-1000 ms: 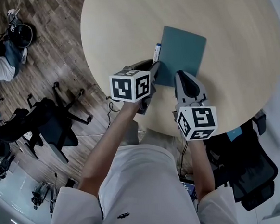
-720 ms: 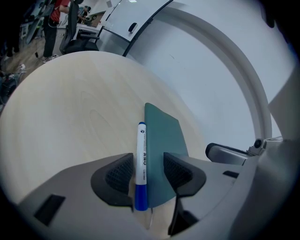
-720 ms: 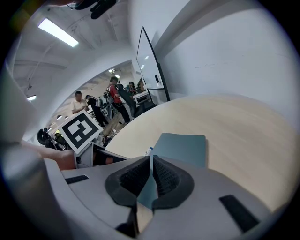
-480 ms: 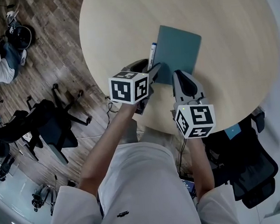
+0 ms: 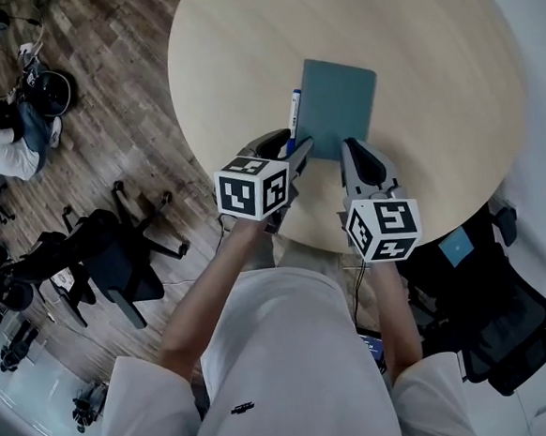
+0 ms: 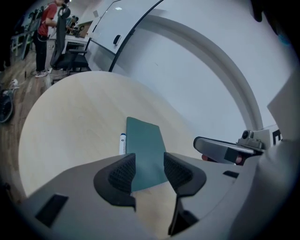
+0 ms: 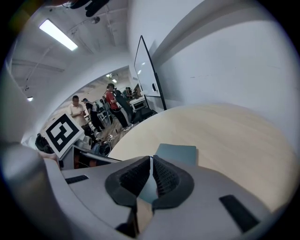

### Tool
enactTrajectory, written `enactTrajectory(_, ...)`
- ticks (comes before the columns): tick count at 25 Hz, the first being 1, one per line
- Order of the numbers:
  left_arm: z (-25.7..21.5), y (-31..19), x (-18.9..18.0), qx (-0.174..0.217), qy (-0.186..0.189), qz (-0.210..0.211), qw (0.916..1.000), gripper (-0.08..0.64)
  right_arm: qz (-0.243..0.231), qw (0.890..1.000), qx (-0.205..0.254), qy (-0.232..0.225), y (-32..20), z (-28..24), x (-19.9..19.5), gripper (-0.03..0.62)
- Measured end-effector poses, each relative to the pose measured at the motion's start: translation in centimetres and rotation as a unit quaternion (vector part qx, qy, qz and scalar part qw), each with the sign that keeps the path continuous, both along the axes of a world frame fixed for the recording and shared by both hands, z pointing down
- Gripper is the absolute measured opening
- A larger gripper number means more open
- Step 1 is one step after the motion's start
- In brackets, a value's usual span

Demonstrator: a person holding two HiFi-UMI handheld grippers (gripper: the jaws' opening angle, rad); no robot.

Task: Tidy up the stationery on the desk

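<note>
left tool (image 6: 149, 168) spread wide, empty, at notebook's (image 5: 337, 109) near edge, right tool (image 7: 152, 174) pinched closed, empty

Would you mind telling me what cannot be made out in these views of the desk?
- Pen: any print is too small in the head view. In the left gripper view its near end lies behind the left gripper.
- Notebook: its near edge is covered by that gripper and, in the right gripper view, by the right gripper.
- The pen does not show in the right gripper view.
</note>
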State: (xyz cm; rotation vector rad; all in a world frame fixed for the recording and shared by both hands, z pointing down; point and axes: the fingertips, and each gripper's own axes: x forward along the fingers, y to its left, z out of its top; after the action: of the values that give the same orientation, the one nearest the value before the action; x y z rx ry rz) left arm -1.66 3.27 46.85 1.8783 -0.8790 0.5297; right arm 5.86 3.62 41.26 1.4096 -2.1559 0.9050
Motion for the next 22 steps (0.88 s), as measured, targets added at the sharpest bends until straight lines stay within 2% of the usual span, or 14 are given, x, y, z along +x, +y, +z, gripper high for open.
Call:
enactTrajectory(4, -3.9, 1.1, 0.0, 0.043, 0.001, 0.013, 0.9990, 0.178, 0.014, 1.000, 0.007, 0.001, 1.0, -2.0, 0.6, 0.046)
enactTrajectory(10, -9.6, 3.8, -0.2, 0.078, 0.015, 0.031, 0.9963, 0.140, 0.019, 1.000, 0.012, 0.000, 3.2, -5.0, 0.7, 0.046)
enactTrajectory(12, -11.5, 4.5, -0.3, 0.097, 0.016, 0.031, 0.9946, 0.107, 0.020, 1.000, 0.014, -0.006, 4.1, -6.3, 0.8, 0.046)
enactTrajectory(17, -16.2, 6.1, -1.2, 0.165, -0.008, 0.070, 0.9837, 0.048, 0.028, 0.999, 0.028, -0.009, 5.7, -9.2, 0.2, 0.046)
enactTrajectory(22, -18.8, 10.3, -1.8, 0.197, -0.020, 0.093, 0.9759, 0.032, 0.031, 0.998, 0.042, -0.019, 9.3, -11.2, -0.2, 0.046)
